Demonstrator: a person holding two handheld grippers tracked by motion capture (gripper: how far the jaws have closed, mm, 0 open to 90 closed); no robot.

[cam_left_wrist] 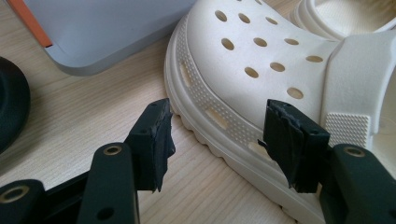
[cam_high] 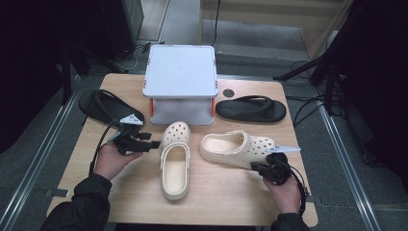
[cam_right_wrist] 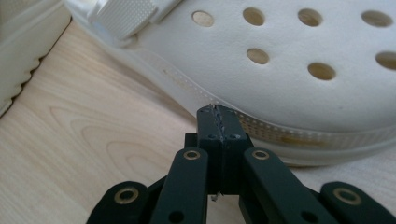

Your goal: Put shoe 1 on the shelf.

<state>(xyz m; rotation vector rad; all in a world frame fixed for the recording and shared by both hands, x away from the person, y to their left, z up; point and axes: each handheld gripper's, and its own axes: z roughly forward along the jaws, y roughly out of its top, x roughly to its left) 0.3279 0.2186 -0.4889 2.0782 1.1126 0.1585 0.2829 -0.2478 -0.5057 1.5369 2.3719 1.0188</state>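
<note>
Two cream clogs lie mid-table. The left clog (cam_high: 175,163) points away from me; the right clog (cam_high: 235,147) lies crosswise, toe to the right. My left gripper (cam_high: 153,141) is open beside the left clog's toe. In the left gripper view the gripper (cam_left_wrist: 219,114) has its pads apart, with the clog's (cam_left_wrist: 261,56) sole rim running between them and neither pad pressing on it. My right gripper (cam_high: 255,166) is shut with nothing in it, at the right clog's toe. In the right gripper view its closed tip (cam_right_wrist: 218,112) sits right at that clog's (cam_right_wrist: 299,84) sole edge.
A grey box-like stand (cam_high: 180,72) with orange trim sits at the back centre of the wooden table (cam_high: 221,202). One black flip-flop (cam_high: 103,106) lies at the back left, another (cam_high: 250,109) at the back right. The left clog's side (cam_right_wrist: 23,56) is near my right gripper.
</note>
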